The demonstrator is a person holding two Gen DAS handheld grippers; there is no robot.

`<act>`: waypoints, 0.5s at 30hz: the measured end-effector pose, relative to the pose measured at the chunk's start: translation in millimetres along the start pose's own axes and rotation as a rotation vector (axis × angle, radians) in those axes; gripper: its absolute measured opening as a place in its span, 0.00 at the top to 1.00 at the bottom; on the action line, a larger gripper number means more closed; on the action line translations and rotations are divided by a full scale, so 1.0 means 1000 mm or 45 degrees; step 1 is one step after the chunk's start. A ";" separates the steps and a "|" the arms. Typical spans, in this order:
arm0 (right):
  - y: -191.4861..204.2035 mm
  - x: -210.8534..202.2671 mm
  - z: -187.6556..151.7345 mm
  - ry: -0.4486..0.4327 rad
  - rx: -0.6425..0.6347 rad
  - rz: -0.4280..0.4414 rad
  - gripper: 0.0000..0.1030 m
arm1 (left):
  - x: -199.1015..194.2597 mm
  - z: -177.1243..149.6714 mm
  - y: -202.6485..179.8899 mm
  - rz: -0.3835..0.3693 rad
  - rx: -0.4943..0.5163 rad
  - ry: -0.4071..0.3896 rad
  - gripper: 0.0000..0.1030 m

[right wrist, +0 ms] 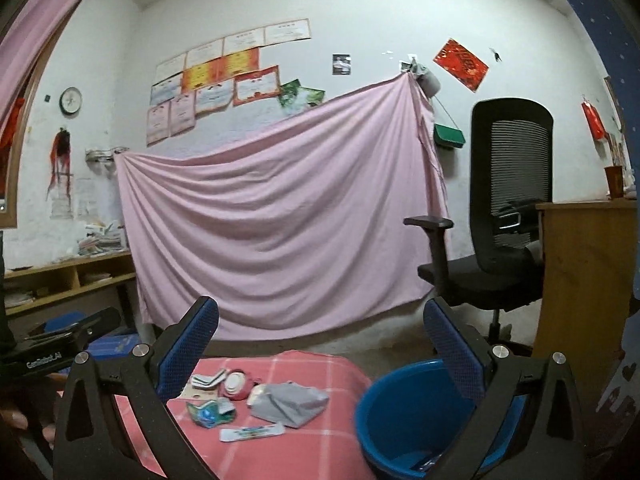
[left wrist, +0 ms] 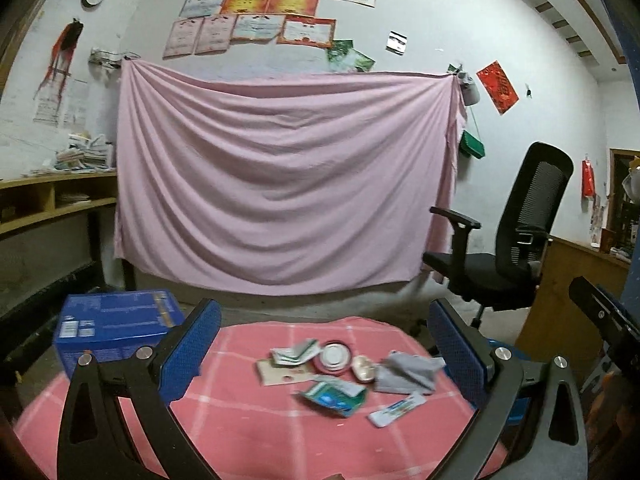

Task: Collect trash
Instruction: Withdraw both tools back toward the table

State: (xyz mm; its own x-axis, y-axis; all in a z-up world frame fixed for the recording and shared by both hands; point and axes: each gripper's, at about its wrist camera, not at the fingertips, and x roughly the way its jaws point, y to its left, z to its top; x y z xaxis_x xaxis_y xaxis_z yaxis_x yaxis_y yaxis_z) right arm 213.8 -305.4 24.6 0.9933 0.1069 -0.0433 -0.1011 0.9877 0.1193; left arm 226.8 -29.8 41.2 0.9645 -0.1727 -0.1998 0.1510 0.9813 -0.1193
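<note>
A pile of trash lies on the pink checked tablecloth (left wrist: 248, 432): a green-and-white crumpled wrapper (left wrist: 334, 396), a grey crumpled bag (left wrist: 408, 372), a white-and-blue toothpaste-like tube (left wrist: 396, 410), a red round lid (left wrist: 334, 357), a small shiny cup (left wrist: 363, 368) and folded packets (left wrist: 294, 354). My left gripper (left wrist: 324, 344) is open and empty, above the near side of the pile. My right gripper (right wrist: 320, 344) is open and empty, above the table's right edge; the pile shows there too, with the grey bag (right wrist: 292, 398). A blue plastic bin (right wrist: 404, 412) stands right of the table.
A blue cardboard box (left wrist: 112, 326) stands left of the table. A black office chair (left wrist: 508, 248) is at the right, with a wooden desk (right wrist: 588, 280) beside it. A pink sheet (left wrist: 280, 180) hangs on the far wall. Shelves (left wrist: 52, 200) run along the left.
</note>
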 end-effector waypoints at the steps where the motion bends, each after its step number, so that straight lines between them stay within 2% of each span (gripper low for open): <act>1: 0.005 0.000 -0.002 0.000 -0.003 0.005 0.00 | -0.002 -0.002 0.006 0.011 0.003 -0.002 0.02; 8: 0.037 0.008 -0.016 0.028 -0.038 0.039 0.00 | -0.001 -0.016 0.036 0.057 0.003 0.037 0.02; 15: 0.057 0.032 -0.037 0.162 -0.103 0.049 0.00 | 0.021 -0.032 0.057 0.050 -0.051 0.184 0.02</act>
State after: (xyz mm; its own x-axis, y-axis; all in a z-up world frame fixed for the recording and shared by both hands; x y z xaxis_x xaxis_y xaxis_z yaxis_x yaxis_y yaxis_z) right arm 237.3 -241.5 -6.4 0.9741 0.1536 -0.1662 -0.1484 0.9880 0.0430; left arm 249.1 19.6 -0.8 0.9278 -0.1478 -0.3425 0.1026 0.9839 -0.1466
